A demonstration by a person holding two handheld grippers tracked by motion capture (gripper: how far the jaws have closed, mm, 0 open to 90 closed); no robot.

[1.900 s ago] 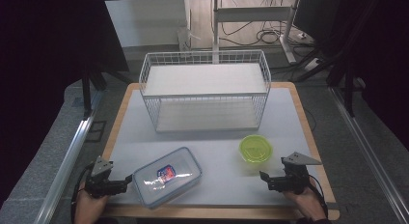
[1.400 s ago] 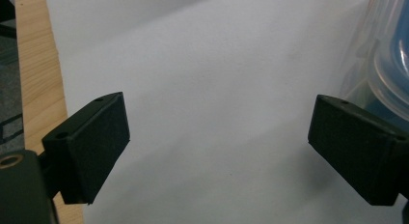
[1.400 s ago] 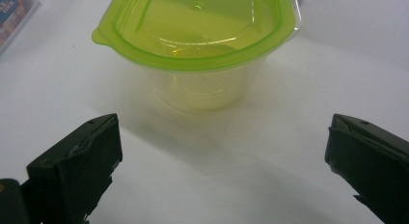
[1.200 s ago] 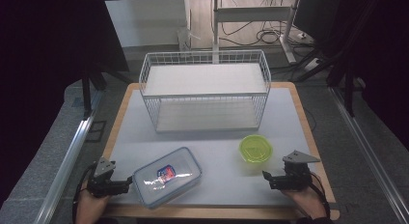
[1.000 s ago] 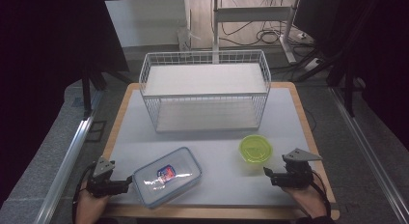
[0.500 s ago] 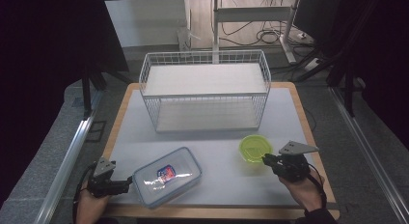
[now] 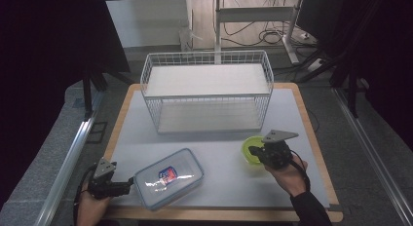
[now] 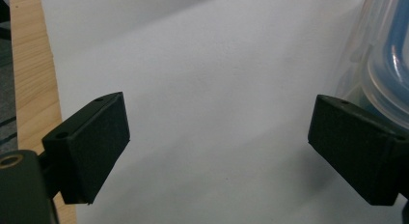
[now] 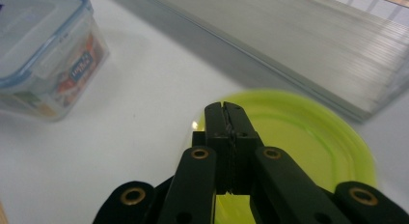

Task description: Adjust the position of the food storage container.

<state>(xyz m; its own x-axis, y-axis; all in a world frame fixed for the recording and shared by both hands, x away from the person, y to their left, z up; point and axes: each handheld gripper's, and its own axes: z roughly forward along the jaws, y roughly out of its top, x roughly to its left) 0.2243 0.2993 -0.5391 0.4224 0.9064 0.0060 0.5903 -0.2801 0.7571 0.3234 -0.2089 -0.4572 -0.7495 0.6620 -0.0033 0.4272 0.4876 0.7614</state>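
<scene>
A shallow lime-green bowl [image 7: 252, 150] sat upright and empty on the table's [image 7: 219, 158] white surface, near its right edge.

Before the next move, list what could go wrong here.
1. The right gripper is shut with nothing between its jaws, right at the green bowl; it may shove the bowl rather than grasp it.
2. The left gripper stands open beside the lidded container, one jaw close to its edge, so a nudge could slide it.

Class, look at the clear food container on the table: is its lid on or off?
On. The blue-rimmed lid sits flat atop the clear food container.
</scene>
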